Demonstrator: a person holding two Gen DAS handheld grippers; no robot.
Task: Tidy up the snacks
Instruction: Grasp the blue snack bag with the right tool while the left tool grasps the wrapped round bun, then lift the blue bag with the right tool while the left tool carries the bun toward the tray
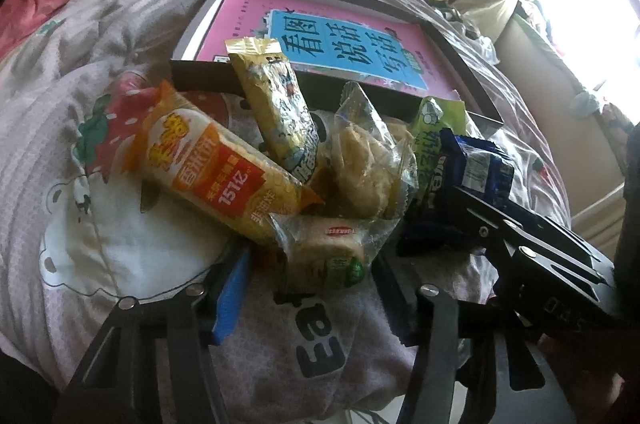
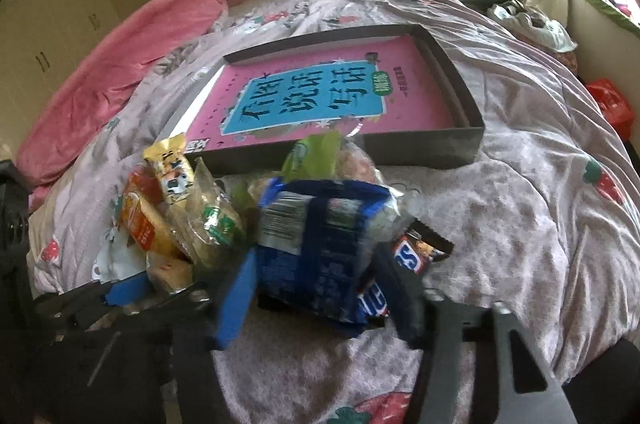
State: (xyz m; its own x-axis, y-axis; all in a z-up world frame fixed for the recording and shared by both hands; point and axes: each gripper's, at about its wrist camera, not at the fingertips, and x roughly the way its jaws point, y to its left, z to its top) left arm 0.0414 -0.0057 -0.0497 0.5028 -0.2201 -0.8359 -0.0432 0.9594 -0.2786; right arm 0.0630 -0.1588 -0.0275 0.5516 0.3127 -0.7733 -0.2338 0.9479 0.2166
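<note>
My right gripper (image 2: 316,300) is reaching into the snack pile on the bed (image 2: 520,208), its jaws spread on either side of a blue cookie pack (image 2: 320,248); whether they are pinching it I cannot tell. My left gripper (image 1: 308,288) is hovering with jaws released around a clear-wrapped cake (image 1: 324,252). The dark tray (image 2: 460,140), holding a pink book (image 2: 320,96), is sitting just behind the pile.
</note>
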